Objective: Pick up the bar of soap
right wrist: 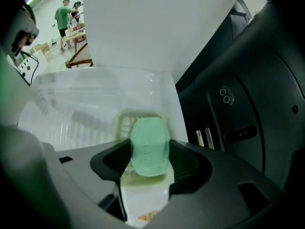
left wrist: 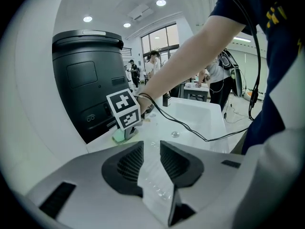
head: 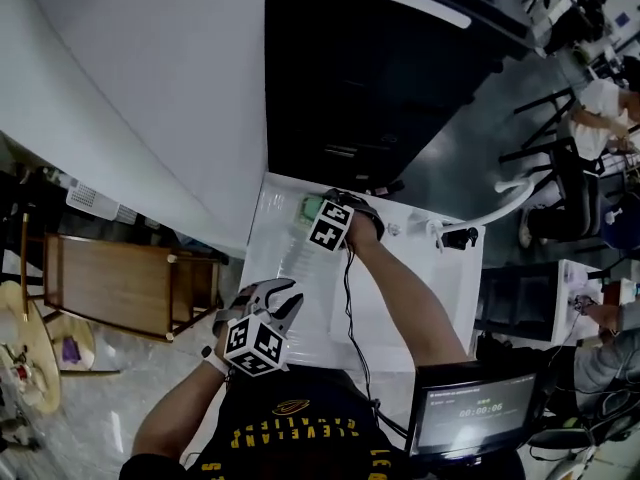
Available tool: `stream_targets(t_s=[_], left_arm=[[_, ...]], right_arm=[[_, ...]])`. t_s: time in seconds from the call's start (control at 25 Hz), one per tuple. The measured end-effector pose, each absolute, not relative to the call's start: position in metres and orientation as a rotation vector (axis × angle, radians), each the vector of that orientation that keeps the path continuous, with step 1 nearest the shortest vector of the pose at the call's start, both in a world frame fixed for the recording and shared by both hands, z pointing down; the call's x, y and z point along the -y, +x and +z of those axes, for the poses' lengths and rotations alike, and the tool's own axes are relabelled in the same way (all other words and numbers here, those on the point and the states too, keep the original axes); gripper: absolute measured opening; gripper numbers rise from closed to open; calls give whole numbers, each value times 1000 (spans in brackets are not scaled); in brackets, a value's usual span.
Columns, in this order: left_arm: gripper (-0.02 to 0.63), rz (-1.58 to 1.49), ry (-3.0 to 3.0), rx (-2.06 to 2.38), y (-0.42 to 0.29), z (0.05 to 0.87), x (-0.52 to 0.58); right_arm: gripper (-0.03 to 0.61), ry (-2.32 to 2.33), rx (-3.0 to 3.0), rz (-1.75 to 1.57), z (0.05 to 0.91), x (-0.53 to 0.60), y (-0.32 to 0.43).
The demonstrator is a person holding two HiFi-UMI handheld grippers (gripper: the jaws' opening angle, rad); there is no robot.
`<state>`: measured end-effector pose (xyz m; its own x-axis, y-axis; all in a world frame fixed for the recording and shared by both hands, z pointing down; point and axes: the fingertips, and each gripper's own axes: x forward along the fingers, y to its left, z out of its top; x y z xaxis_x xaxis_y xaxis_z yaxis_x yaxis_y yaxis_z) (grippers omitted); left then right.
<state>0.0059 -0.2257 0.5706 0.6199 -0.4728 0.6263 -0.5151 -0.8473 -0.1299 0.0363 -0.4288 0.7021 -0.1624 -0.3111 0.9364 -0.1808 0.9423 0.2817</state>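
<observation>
The green bar of soap (right wrist: 148,137) is clamped between the right tongs (right wrist: 150,146), both pads pressed to its sides. It is seen just over the pale soap dish (right wrist: 123,122) at the far left corner of the white surface (head: 300,313). The left tongs (left wrist: 151,147) are spread apart at the near edge, with only bare surface seen through the gap.

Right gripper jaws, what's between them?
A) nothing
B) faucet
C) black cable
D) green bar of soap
D: the right gripper view shows the green bar of soap between the jaws of the right gripper, which press on its two sides, just above the soap dish.
</observation>
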Motion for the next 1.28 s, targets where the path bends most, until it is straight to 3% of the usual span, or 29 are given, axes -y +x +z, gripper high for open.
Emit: stream_targets(t_s=[0.52,1.28], left_arm=[[115,839,2690,927,-6,553,219],[115,335,2748,859,36,436,203]], right_arm=[[262,896,2221,390,610,424,57],[264,1151,2976,1466,418,248,93]])
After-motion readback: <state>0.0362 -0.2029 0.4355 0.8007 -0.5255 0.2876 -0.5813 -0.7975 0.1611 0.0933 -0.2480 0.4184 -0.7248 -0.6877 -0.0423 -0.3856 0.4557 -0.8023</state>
